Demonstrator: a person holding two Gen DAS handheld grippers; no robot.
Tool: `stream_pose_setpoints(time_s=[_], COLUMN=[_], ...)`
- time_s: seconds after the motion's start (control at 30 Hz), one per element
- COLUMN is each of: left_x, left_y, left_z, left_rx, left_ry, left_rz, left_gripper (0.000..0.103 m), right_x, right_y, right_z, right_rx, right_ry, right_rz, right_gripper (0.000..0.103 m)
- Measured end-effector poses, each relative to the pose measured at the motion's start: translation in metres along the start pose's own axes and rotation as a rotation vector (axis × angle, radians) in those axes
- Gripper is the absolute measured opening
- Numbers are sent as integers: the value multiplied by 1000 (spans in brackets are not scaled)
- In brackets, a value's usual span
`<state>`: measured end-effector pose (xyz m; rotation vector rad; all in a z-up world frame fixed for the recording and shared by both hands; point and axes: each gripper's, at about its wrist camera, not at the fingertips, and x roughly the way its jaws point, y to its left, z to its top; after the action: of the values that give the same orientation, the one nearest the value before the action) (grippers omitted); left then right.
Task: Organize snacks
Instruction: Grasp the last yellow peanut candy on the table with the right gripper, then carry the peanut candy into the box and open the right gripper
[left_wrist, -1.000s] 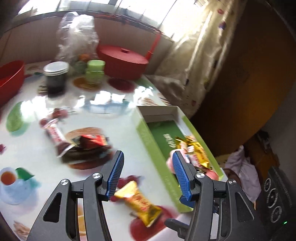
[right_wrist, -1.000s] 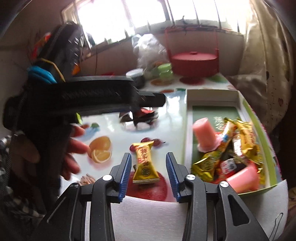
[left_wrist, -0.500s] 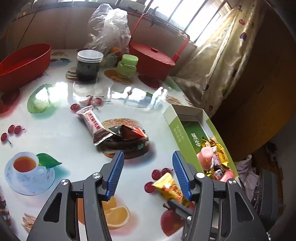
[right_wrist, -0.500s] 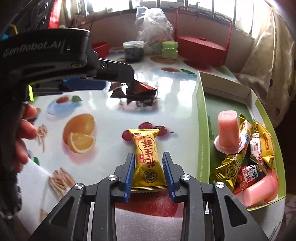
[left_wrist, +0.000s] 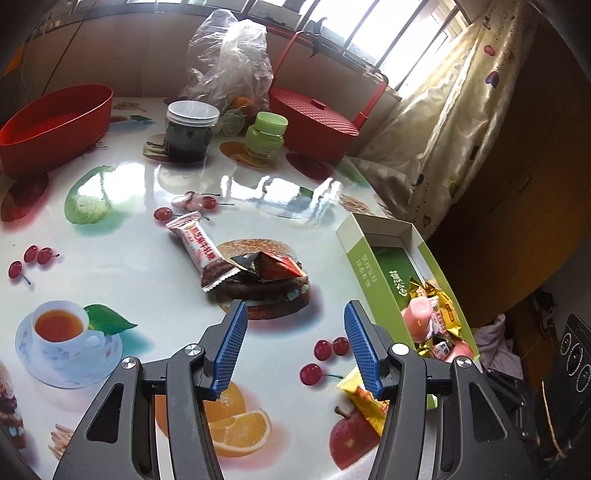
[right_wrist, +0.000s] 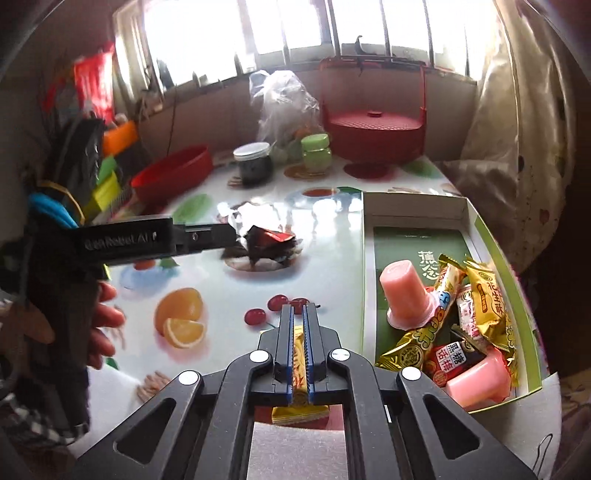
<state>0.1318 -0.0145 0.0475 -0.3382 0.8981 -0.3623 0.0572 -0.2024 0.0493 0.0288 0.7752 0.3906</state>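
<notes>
My right gripper (right_wrist: 298, 314) is shut on a yellow candy packet (right_wrist: 299, 354), squeezed between the blue pads just above the table's near edge; the packet also shows in the left wrist view (left_wrist: 364, 400). A green box (right_wrist: 367, 266) to its right holds pink jelly cups (right_wrist: 406, 291) and several wrapped candies. My left gripper (left_wrist: 293, 336) is open and empty, hovering above the table. Ahead of it lie a pink-white wrapped bar (left_wrist: 199, 251) and a dark red-black packet (left_wrist: 269, 264), touching each other.
At the back stand a red lidded basket (left_wrist: 314, 118), a green jar (left_wrist: 266, 134), a dark jar with white lid (left_wrist: 188, 131), a plastic bag (left_wrist: 229, 62) and a red bowl (left_wrist: 55, 122). A curtain (left_wrist: 443, 122) hangs beyond the table's right edge.
My right gripper closed on the yellow candy packet that lay between its open fingers. My left gripper pulled back and up, still open, so more of the table shows.
</notes>
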Motion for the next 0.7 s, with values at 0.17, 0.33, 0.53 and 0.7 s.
stream_pose_setpoints(time_s=[0.17, 0.33, 0.53, 0.7], left_x=[0, -2, -3, -5], left_y=[4, 6, 9, 12], left_z=[-3, -5, -6, -6], left_rx=[-9, -10, -13, -17], left_ry=[8, 11, 13, 9], left_rz=[6, 11, 15, 21], left_gripper=[56, 56, 56, 56], right_x=[10, 32, 47, 39], right_y=[10, 17, 22, 21], right_z=[-9, -20, -26, -24], right_rx=[-67, -82, -115, -106], right_ry=[72, 142, 183, 150], right_rz=[19, -8, -81, -49], right_gripper=[24, 40, 20, 20])
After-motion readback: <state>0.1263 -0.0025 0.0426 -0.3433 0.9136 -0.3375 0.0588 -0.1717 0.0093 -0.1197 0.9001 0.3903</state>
